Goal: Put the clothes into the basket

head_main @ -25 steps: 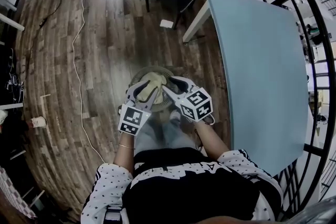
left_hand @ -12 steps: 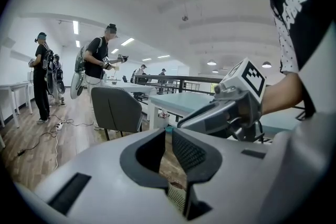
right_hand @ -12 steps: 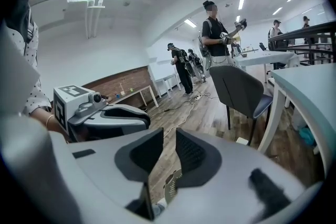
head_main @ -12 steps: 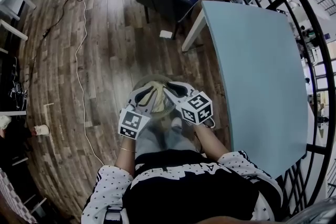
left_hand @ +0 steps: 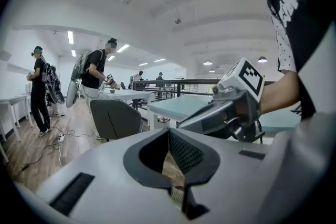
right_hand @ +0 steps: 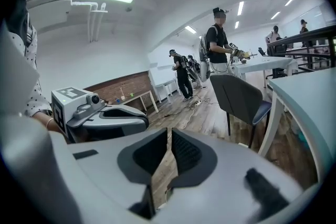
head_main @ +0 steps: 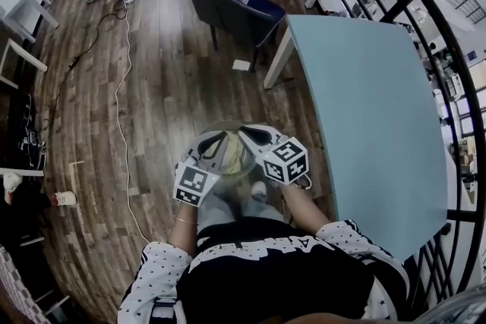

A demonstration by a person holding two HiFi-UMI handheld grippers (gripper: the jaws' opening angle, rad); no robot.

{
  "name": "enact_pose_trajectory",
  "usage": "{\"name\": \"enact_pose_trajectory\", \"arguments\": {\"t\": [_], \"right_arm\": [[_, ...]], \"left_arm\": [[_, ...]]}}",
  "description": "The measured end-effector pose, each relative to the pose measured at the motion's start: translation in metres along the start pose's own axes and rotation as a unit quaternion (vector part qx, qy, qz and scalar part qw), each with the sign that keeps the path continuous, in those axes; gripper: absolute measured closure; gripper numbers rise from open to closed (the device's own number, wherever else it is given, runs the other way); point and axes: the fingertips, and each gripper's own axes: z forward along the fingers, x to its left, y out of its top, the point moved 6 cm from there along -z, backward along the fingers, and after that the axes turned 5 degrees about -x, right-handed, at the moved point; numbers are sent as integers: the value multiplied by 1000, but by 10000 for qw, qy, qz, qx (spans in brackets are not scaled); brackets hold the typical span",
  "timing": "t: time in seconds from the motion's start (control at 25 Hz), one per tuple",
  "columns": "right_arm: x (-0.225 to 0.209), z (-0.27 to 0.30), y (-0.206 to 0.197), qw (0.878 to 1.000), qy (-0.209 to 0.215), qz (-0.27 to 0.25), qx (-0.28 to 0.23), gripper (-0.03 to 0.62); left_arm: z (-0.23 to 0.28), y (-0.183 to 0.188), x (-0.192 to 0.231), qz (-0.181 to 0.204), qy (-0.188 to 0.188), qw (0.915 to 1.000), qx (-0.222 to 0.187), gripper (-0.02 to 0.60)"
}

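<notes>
Apparently done: clothes (head_main: 230, 156) lie in basket (head_main: 213, 127) at 12 o'clock; left gripper (left_hand: 169, 131) fingers pressed together, right gripper (right_hand: 169, 131) fingers just closing, both empty.

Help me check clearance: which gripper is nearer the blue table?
Right. The right gripper is left of the table, the left gripper beyond it; both just closed, nothing between their jaws.

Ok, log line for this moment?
left claw: shut, empty | right claw: just been closing, empty | cloth: in basket
</notes>
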Motion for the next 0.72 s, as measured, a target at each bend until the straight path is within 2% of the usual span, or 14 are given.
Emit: {"name": "enact_pose_trajectory", "arguments": {"t": [0.36,0.72], "right_arm": [[12,-12,24,9996,-45,-84,-260,553],[18,-25,51,9983,-134,-257,-515,553]], "left_arm": [[-2,23,-9,340,-202,9992,-15,568],[3,52,-17,676,-472,9963,-227,568]]}}
